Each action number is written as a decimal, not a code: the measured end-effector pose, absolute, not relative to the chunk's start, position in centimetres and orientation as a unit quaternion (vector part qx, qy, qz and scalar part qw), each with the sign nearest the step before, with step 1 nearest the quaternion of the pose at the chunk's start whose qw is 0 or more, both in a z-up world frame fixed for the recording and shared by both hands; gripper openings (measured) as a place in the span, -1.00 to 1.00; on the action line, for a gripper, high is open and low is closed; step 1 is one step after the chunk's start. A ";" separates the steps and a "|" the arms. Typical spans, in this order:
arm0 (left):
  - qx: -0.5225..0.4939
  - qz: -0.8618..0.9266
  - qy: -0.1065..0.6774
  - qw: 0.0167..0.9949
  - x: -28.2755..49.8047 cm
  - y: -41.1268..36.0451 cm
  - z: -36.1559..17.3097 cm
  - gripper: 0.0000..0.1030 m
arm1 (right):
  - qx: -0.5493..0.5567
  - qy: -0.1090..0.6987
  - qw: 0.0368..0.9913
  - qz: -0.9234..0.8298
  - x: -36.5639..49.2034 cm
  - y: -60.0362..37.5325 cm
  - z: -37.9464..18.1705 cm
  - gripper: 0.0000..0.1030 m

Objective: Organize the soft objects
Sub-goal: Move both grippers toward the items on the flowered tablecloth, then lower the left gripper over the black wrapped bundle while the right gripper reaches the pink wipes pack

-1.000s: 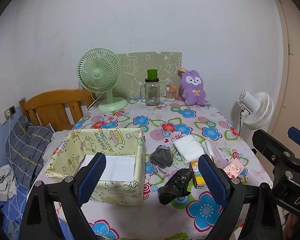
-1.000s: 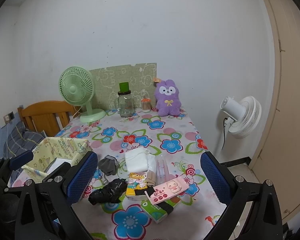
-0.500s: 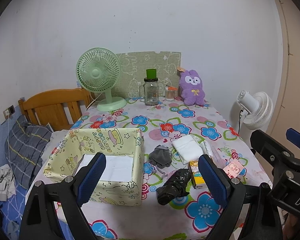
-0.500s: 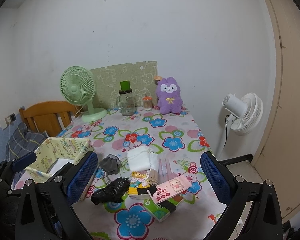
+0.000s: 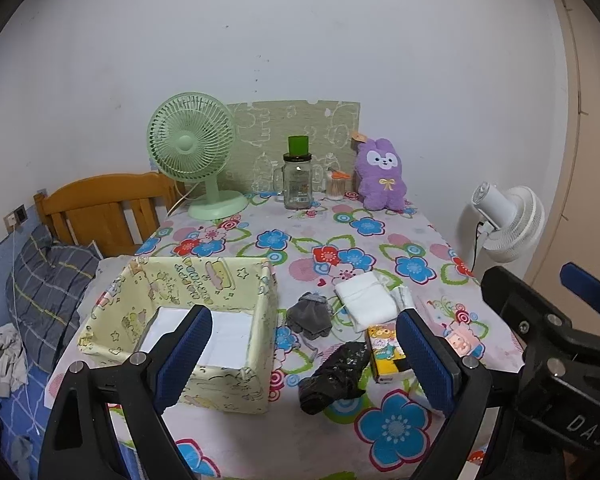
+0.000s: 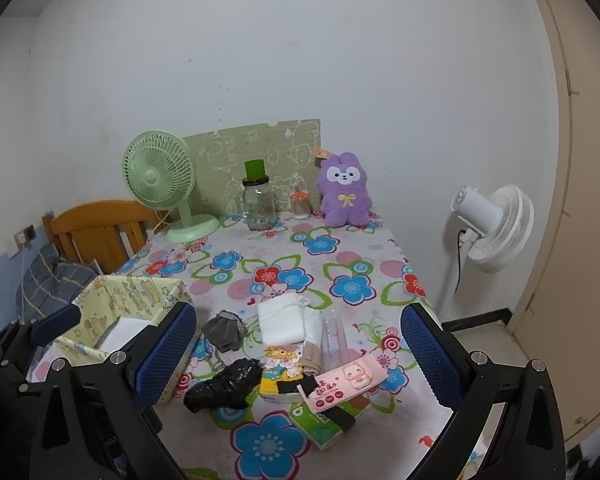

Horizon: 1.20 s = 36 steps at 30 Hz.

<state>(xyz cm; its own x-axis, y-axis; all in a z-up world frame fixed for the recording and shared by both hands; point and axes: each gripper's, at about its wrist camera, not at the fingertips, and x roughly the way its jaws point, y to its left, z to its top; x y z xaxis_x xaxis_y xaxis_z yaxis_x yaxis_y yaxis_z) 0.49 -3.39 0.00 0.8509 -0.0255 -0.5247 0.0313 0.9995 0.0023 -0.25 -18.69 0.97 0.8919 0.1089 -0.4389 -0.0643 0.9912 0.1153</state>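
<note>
- Left claw (image 5: 302, 358) gaping, empty, above flower-patterned desk (image 5: 388, 432).
- Right claw (image 6: 298, 354) likewise wide apart ("DAS" legible on its black frame).
- Print on yellow cartoon fabric box (image 5: 204, 284) unreadable.

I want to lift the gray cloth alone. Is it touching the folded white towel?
Apart. The left wrist view shows patterned tablecloth between the gray cloth and the folded white towel.

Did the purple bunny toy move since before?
No. The purple bunny plush sits beside the glass jar exactly as earlier; only the cameras shifted slightly.
</note>
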 end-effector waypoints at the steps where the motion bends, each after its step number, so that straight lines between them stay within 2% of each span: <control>1: 0.007 -0.017 0.274 0.962 0.6 -3.5 0.0 0.83 | 0.052 0.230 0.971 0.047 -0.1 -18.9 1.0 1.00; 19: 0.011 -0.026 0.321 0.947 2.5 -6.3 -4.8 0.78 | 0.033 0.254 0.965 0.052 1.6 -19.8 -3.1 0.85; 36: 0.037 -0.038 0.370 0.927 4.5 -7.9 -9.6 0.61 | 0.038 0.315 0.947 0.044 4.2 -20.0 -8.3 0.80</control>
